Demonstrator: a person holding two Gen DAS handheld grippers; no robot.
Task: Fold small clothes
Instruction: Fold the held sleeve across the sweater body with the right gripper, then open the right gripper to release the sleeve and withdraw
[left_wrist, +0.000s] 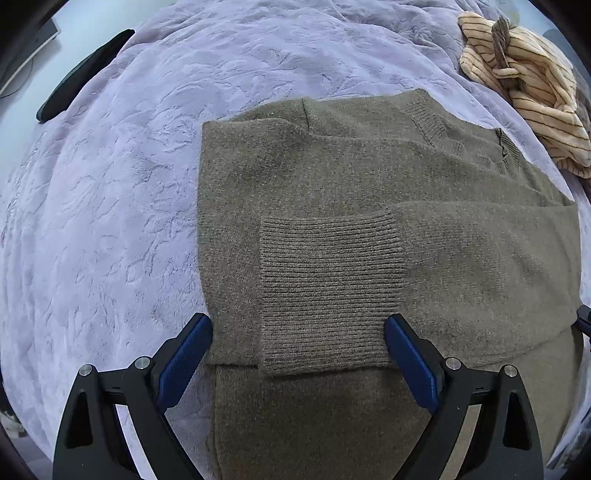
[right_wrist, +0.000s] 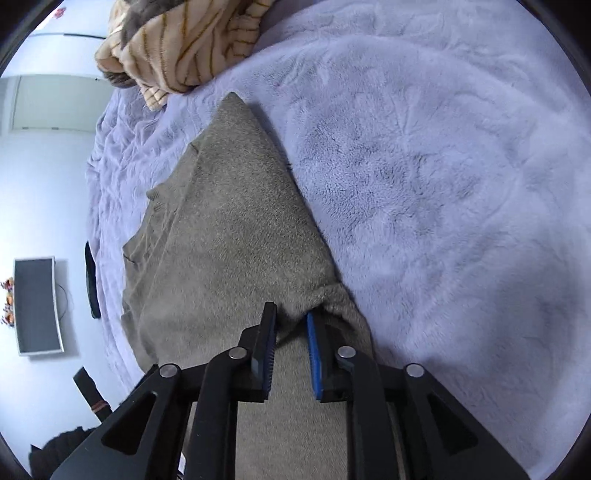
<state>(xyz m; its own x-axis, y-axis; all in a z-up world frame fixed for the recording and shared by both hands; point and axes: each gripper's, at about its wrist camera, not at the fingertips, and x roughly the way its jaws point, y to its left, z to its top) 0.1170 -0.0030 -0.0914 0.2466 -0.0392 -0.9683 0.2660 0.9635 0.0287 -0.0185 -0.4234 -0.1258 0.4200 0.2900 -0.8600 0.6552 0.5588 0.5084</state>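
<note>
Left gripper (left_wrist: 298, 325): jaws stand wide apart, pointing steeply down over the sweater (left_wrist: 354, 177). Nothing is pinched. The blue pads (left_wrist: 186, 360) flank a ribbed cuff (left_wrist: 328, 288), which lies flat on the knit between them. Whether the fingertips touch the fabric cannot be told.

Right gripper (right_wrist: 290, 317): jaws nearly closed, with a small bunched fold of the sweater (right_wrist: 229, 236) pinched between the fingertips at its right-hand edge. The knit puckers toward the grip. One blue pad (right_wrist: 316, 362) faces the camera; the other finger shows its dark toothed side.

Sweater: olive-brown knit, lying on a lilac blanket (left_wrist: 110, 221). In the left view a sleeve is folded across the body, its cuff uppermost, and ribbed trim shows along the far edge. A straight folded edge runs down the left side. In the right view the garment narrows away from the gripper to a raised point.

Blanket (right_wrist: 443, 184): plush, embossed, wrinkled in places; it covers the whole work surface.

Beyond the sweater: a cream striped garment (left_wrist: 532, 92) lies crumpled on the blanket, well apart from the sweater, also seen in the right view (right_wrist: 184, 44). A dark flat object (left_wrist: 85, 77) rests at the blanket's far left edge; its nature cannot be told.

Past the blanket's edge in the right view: a pale floor with a grey tray (right_wrist: 37, 306).
</note>
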